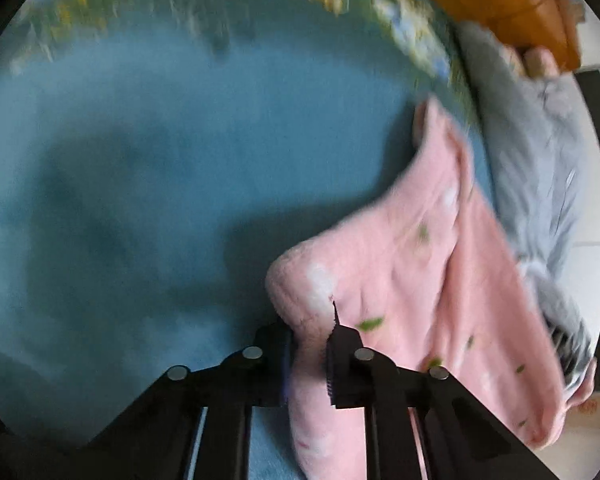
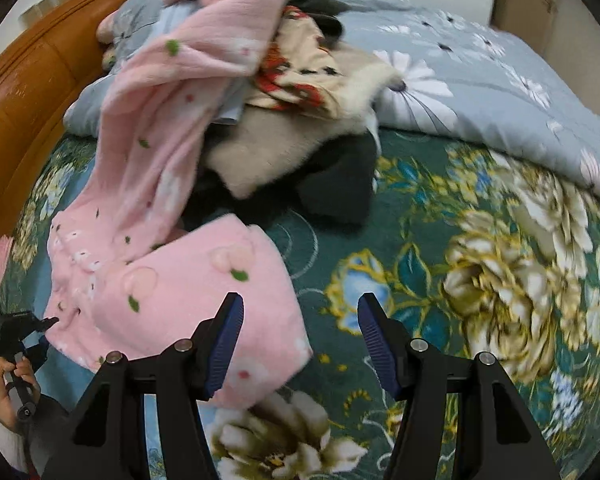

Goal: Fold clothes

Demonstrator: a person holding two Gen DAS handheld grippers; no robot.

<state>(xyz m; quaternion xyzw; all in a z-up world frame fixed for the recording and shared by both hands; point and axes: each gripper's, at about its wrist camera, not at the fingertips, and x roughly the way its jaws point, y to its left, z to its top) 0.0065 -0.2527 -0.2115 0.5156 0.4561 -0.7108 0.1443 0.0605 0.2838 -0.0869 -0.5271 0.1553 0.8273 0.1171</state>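
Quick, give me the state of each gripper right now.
Left gripper: shut on the pink garment, with a fold of it pinched between the pads.
Right gripper: open, holding nothing, over the garment's edge and the floral bedspread.

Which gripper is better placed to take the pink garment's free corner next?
Probably the right gripper: open, empty, hovering beside the pink garment. The left gripper is shut on its edge.
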